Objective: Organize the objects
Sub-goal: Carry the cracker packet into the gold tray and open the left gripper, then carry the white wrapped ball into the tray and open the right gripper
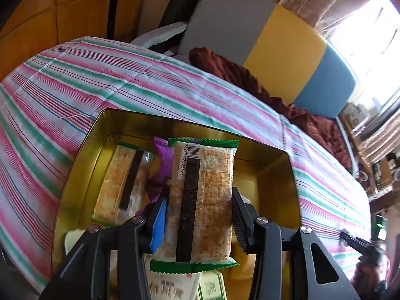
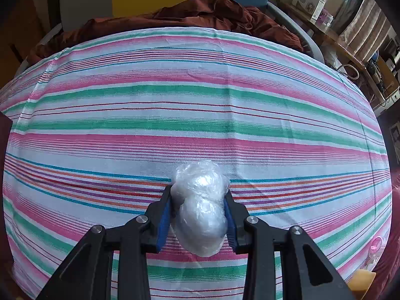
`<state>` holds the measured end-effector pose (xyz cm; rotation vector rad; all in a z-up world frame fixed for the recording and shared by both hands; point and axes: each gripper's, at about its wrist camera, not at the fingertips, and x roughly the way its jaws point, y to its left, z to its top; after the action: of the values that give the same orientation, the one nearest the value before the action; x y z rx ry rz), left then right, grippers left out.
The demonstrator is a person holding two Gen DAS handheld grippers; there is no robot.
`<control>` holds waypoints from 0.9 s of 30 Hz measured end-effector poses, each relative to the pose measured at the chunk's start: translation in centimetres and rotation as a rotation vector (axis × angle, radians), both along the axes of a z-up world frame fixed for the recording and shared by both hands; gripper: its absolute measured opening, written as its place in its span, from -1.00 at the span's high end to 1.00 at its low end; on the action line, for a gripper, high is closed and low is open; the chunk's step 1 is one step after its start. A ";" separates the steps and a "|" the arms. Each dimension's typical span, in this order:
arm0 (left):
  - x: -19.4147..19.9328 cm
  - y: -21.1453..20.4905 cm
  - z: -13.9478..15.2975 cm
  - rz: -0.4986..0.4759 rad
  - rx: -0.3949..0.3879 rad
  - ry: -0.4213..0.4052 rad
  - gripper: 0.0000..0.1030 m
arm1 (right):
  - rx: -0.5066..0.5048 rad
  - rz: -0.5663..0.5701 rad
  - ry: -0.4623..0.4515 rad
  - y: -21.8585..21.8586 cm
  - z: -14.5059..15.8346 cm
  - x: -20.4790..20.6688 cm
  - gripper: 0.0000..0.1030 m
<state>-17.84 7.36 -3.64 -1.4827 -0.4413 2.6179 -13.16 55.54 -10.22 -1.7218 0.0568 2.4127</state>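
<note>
Left wrist view: striped tablecloth (image 1: 105,80) running wide and bare toward the far table edge, with a rust-brown cloth (image 1: 250,77) bunched along that edge and a grey, yellow and blue cushion (image 1: 275,47) behind. Near side filled by an open gold tin (image 1: 75,175), its walls closing in at left, back and right. Inside the tin, a green-edged cracker packet (image 1: 117,182) lying flat at left, a purple wrapper (image 1: 163,160) just beside it, more packets partly hidden at the bottom. Left gripper (image 1: 198,215) angled down over the tin, jaws pinching a second cracker packet (image 1: 205,200) by its long sides, barcode end pointing away; whether this packet touches those below cannot be told. Bare tin floor to the right of the held packet. At far right, a dark blurred shape over the cloth, too unclear to name. Right wrist view: open striped cloth on all sides, nothing in the way up to the far edge with the same brown cloth. Right gripper (image 2: 200,212) pointing steeply down, blue-lined jaws pressed on a crumpled clear plastic bundle (image 2: 201,205), held over the cloth well away from any edge. Small yellow object (image 2: 361,283) at the lower right corner.
</note>
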 end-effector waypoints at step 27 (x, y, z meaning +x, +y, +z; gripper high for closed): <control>8.2 -0.1 3.1 -0.048 -0.172 0.215 -0.36 | -0.092 0.114 0.110 -7.3 5.4 3.3 0.30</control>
<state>-9.66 7.25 -0.56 -1.2159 -0.1604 2.7958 -9.83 48.28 -4.86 -1.6719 0.0879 2.6251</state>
